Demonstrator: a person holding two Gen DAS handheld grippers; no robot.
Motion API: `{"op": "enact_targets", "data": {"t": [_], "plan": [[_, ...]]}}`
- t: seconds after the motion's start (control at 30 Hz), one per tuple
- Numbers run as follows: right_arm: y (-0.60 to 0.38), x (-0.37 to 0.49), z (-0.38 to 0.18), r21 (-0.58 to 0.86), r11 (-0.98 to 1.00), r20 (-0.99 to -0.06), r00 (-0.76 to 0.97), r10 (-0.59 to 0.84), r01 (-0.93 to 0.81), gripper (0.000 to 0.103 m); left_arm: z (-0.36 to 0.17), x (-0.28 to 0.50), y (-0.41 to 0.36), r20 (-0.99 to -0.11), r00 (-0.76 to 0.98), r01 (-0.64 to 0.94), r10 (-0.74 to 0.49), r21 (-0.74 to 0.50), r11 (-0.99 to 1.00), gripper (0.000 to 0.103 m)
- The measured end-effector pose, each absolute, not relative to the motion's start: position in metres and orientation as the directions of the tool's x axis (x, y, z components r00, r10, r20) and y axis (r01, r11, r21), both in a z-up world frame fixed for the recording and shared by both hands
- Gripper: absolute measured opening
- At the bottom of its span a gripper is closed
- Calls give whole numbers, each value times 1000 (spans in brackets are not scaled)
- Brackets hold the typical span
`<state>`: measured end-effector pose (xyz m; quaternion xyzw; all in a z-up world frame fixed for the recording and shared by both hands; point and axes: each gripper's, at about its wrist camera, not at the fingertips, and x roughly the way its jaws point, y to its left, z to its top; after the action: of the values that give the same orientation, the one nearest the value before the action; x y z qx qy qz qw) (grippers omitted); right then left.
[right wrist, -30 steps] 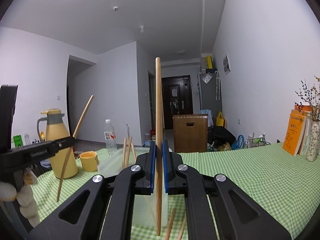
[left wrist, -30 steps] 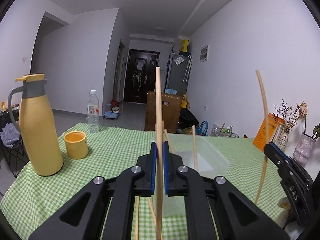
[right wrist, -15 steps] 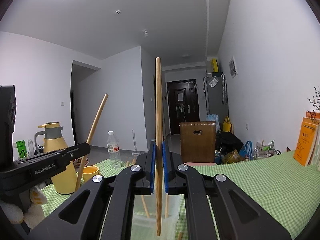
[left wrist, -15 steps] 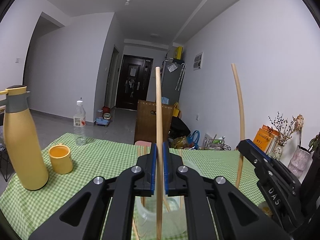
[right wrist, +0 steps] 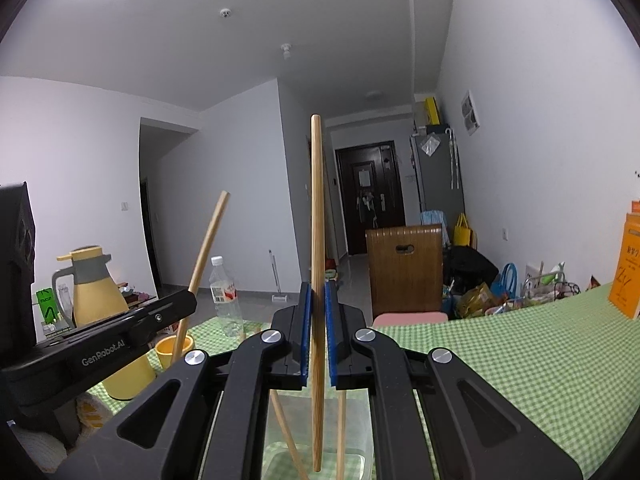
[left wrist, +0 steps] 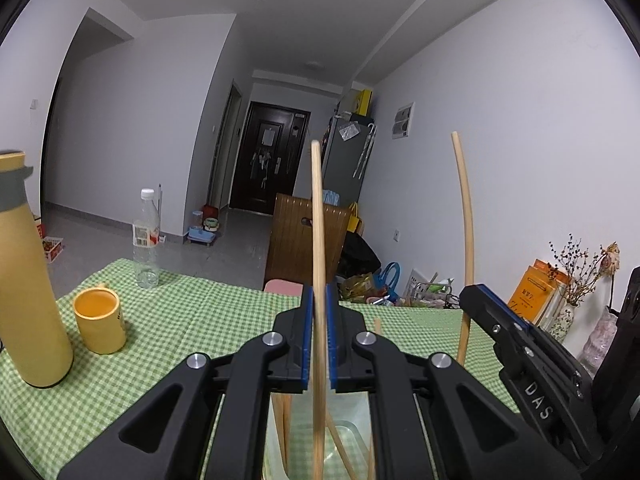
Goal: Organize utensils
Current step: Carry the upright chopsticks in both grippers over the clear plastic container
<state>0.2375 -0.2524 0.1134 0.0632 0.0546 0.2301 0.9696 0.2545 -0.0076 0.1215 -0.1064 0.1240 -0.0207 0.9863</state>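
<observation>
Your left gripper (left wrist: pixel 317 336) has its jaws clamped on an upright chopstick (left wrist: pixel 317 240) and your right gripper (right wrist: pixel 316 334) likewise pinches its own chopstick (right wrist: pixel 317 240), both hanging over the clear container (right wrist: pixel 356 432) on the green-checked worktop (right wrist: pixel 520 360).

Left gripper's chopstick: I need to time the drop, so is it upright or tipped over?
Upright. The chopstick stands vertical, clamped in the shut left gripper above the clear container.
</observation>
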Motion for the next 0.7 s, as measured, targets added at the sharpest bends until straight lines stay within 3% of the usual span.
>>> {"op": "enact_targets", "data": {"t": [0.4,0.7], "plan": [[-249,254,81,157,886,-159,874,460,-437,7,91,276,-6,-275,955,43,-110,-241,970,4],[-251,255,83,176,884,-146,877,458,-433,7,97,280,-15,-256,962,42,-100,-224,974,4]]}}
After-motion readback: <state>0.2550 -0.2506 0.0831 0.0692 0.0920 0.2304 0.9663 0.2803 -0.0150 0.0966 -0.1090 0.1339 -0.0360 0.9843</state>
